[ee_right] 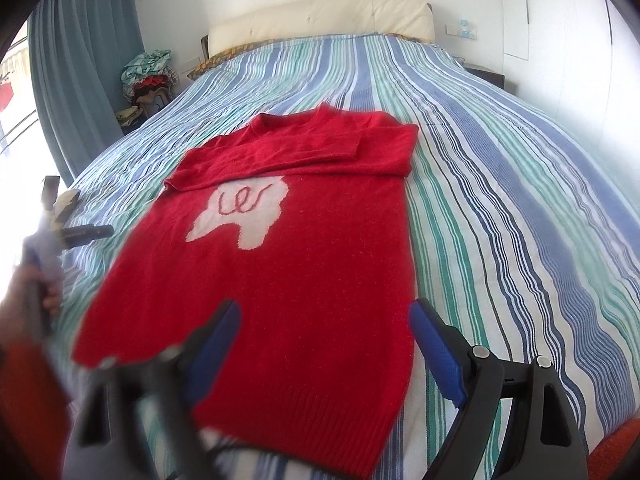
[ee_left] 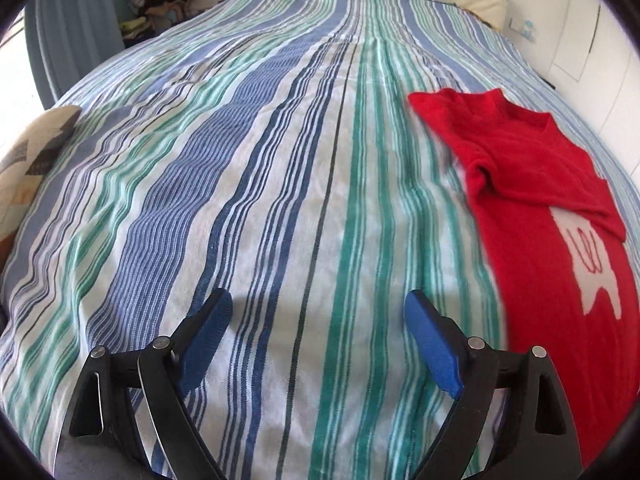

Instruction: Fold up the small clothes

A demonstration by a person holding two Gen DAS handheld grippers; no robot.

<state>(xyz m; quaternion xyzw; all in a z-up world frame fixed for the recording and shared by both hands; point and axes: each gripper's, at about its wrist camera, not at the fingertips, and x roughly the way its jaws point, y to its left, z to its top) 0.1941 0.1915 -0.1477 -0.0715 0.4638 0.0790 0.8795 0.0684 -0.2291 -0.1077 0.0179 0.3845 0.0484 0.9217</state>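
Note:
A small red sweater with a white patch lies flat on the striped bedspread, both sleeves folded across its chest. My right gripper is open and empty, hovering over the sweater's lower hem. My left gripper is open and empty over bare bedspread, with the sweater to its right. The left gripper also shows blurred at the left edge of the right wrist view.
A cream headboard stands at the far end. A pile of clothes sits beside the bed by a blue curtain. A patterned cushion lies at the bed's left edge. A white wall runs along the right.

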